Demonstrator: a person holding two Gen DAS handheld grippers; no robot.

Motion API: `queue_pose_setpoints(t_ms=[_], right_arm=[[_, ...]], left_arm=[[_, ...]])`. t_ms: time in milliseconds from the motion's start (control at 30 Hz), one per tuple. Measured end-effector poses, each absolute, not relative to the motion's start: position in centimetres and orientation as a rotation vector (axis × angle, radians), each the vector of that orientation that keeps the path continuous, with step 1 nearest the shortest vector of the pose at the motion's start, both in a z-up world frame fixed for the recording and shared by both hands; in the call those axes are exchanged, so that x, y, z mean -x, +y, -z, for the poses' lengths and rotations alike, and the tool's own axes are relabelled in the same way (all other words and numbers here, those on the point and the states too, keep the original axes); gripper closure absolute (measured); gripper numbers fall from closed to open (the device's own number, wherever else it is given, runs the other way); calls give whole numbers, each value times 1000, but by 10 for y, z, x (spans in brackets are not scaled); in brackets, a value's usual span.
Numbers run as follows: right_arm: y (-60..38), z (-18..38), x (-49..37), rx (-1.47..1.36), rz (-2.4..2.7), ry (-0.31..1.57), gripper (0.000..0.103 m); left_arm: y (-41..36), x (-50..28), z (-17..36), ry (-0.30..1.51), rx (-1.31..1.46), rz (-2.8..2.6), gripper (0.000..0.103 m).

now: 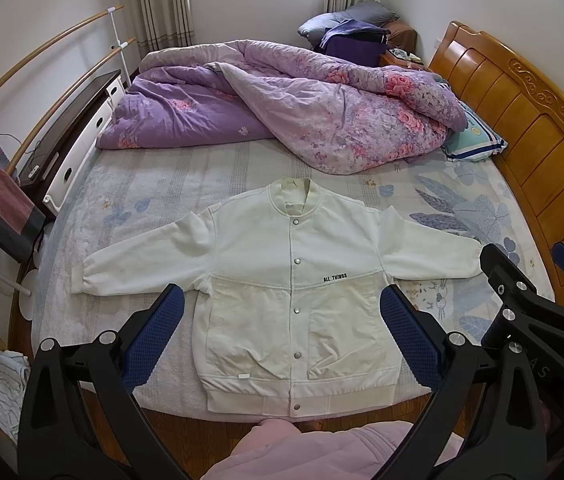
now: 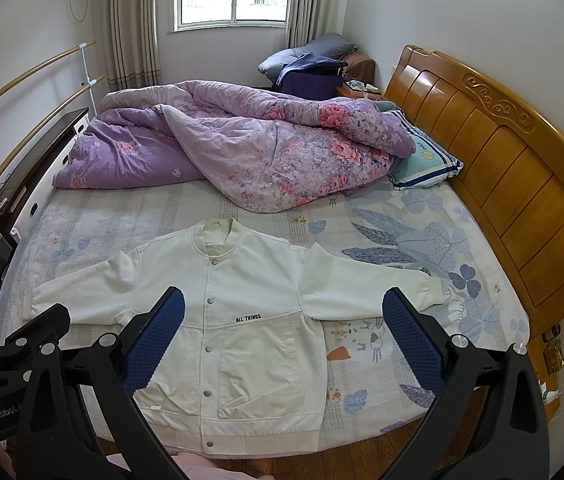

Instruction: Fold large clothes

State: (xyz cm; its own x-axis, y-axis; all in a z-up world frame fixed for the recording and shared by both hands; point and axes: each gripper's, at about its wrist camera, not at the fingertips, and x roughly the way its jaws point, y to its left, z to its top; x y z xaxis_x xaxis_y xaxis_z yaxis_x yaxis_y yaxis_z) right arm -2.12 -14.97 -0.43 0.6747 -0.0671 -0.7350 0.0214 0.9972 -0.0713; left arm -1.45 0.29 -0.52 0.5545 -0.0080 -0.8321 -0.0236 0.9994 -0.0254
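Your left tool (image 1: 282, 340) and right tool (image 2: 284, 340) both gape wide, holding nothing, above the white jacket (image 1: 290, 280) spread flat (snaps fastened) on the bed (image 1: 162, 184).

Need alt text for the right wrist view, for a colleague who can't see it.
A white snap-button jacket lies flat, front up, sleeves spread, on a floral bedsheet, its hem at the near bed edge. The open right gripper hovers above it, holding nothing. Behind lie a rumpled purple floral quilt and a wooden headboard at right.
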Motion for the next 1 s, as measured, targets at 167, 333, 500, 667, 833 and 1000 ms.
queue_pose_setpoints(t_ms=[167,333,500,667,833,1000], right_arm=[[-150,4,20,58,50,829,7],[-148,7,23,60,49,827,7],[-150,5,21,57,48,831,7],[-147,10,25,63,36,837,7],[-150,12,28,74,6,854,7],[-151,12,31,86,-32,869,7]], left_arm=[[3,15,5,984,35,-9,5],[3,16,6,985,34,-10,5],[3,16,5,986,36,-10,5],[7,18,7,987,55,-7,5],[10,33,19,995,72,-29,5],[7,44,17,1016,95,-65,5]])
